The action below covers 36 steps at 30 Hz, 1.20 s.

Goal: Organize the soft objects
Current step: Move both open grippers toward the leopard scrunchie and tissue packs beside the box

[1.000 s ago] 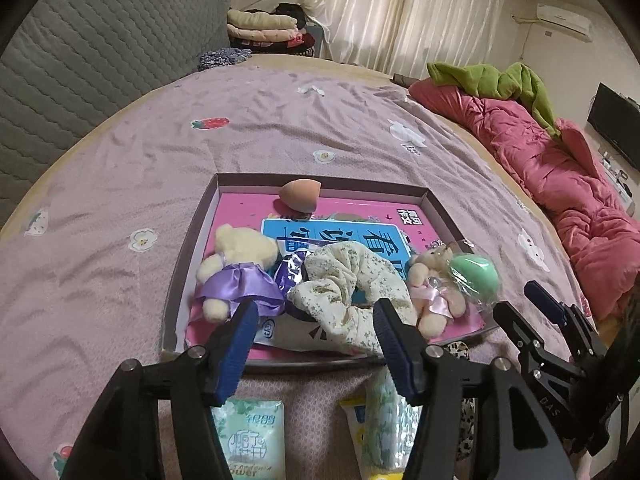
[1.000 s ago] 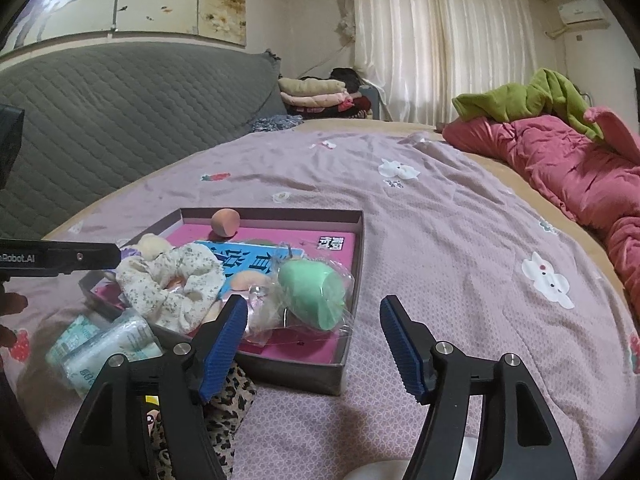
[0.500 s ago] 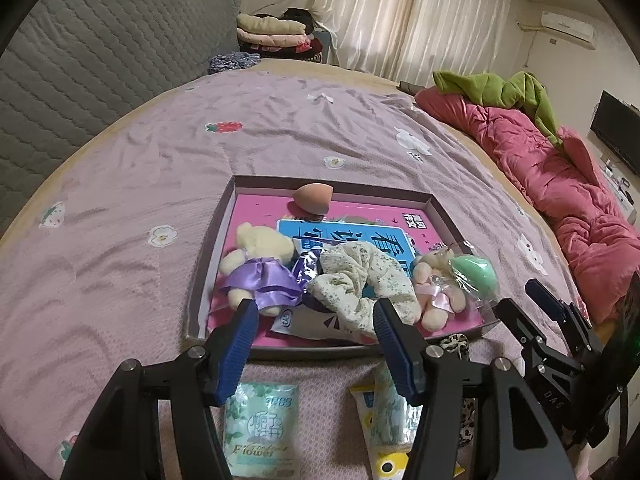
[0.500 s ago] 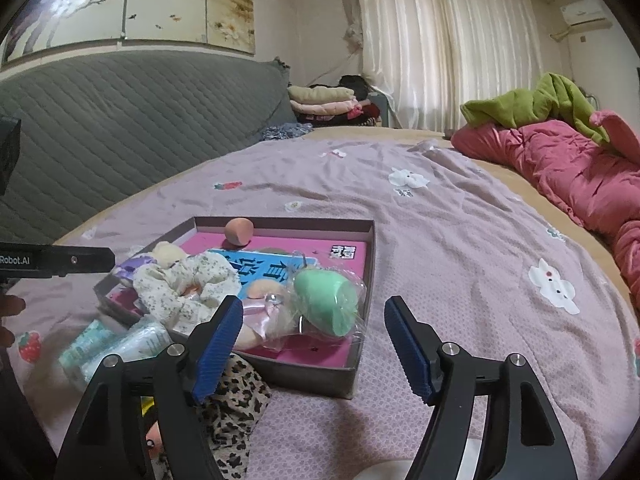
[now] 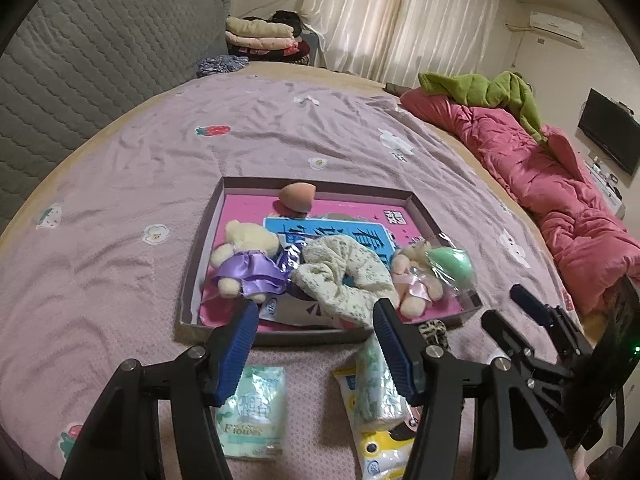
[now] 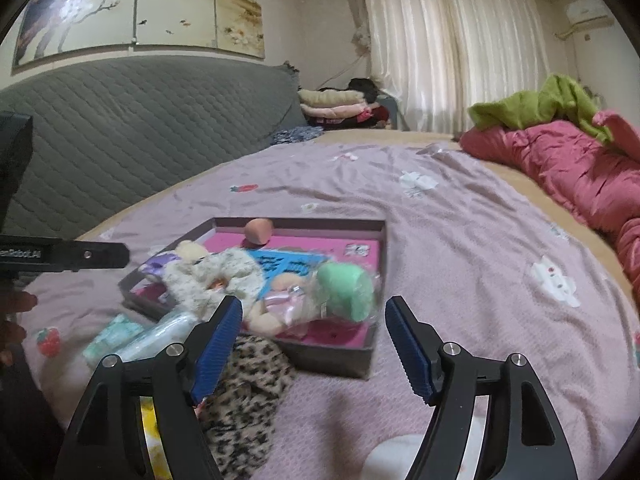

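Observation:
A shallow brown box [image 5: 192,280] [image 6: 344,364] with a pink floor lies on the purple bedspread. Inside it are a bear in a purple dress [image 5: 246,260], a floral scrunchie [image 5: 344,272] [image 6: 216,276], a small bear in pink [image 5: 414,280], a bagged green sponge [image 5: 454,266] [image 6: 346,290] and a peach sponge [image 5: 297,198] [image 6: 259,231]. My left gripper [image 5: 314,320] hangs open just before the box's near wall, nothing between its fingers. My right gripper [image 6: 314,324] [image 5: 516,304] is also open and empty, near the box's right corner above a leopard-print scrunchie [image 6: 244,396] [image 5: 434,330].
On the bedspread in front of the box lie a green tissue pack [image 5: 254,414], a rolled clear-wrapped pack [image 5: 376,384] [image 6: 160,334] and a yellow-white packet [image 5: 380,450]. A red quilt [image 5: 560,176] runs along the right edge; a grey headboard [image 6: 120,128] stands at the back left. A white object [image 6: 392,456] sits below the right gripper.
Both grippers have pulled back from the box, so it sits farther off and more of the packs in front shows. The right gripper's fingers stand slightly wider apart.

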Each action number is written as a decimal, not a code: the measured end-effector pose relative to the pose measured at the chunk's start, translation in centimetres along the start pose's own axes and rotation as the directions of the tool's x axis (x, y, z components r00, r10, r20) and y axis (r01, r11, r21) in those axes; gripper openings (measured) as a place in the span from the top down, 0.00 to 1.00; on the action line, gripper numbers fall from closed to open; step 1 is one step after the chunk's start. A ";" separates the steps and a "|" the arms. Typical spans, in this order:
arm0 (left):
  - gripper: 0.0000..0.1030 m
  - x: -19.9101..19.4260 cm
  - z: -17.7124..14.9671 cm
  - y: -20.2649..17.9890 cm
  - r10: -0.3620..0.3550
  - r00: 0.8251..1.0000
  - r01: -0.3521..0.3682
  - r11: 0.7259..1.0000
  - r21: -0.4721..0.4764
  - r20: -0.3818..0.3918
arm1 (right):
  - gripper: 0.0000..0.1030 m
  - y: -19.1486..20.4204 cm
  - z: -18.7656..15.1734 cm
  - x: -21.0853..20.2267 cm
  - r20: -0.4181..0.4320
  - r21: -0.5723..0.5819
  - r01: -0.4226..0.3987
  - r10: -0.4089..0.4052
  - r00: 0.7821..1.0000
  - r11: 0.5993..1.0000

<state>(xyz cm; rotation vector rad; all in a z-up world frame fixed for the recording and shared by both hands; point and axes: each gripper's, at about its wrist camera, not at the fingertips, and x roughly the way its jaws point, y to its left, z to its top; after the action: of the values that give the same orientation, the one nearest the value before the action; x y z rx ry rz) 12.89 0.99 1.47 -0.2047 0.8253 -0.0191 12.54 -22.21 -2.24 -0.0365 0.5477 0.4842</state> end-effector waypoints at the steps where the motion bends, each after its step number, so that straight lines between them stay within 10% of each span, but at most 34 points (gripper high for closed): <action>1: 0.42 -0.1 -0.1 -0.1 -0.002 1.000 0.002 1.000 0.001 -0.001 | 0.26 0.2 -0.1 -0.1 -0.008 -0.001 -0.005 0.005 1.000 1.000; 36: 0.42 -3.6 -2.9 -2.6 -0.080 0.995 0.084 0.993 0.080 -0.055 | 0.26 5.2 -2.5 -4.3 -0.114 0.025 0.029 -0.025 0.993 0.999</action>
<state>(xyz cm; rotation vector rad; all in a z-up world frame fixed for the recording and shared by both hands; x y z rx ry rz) 8.49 -1.71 2.69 -0.1608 0.8659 -0.1360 5.80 -19.85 -1.68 -0.0458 0.6644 0.4501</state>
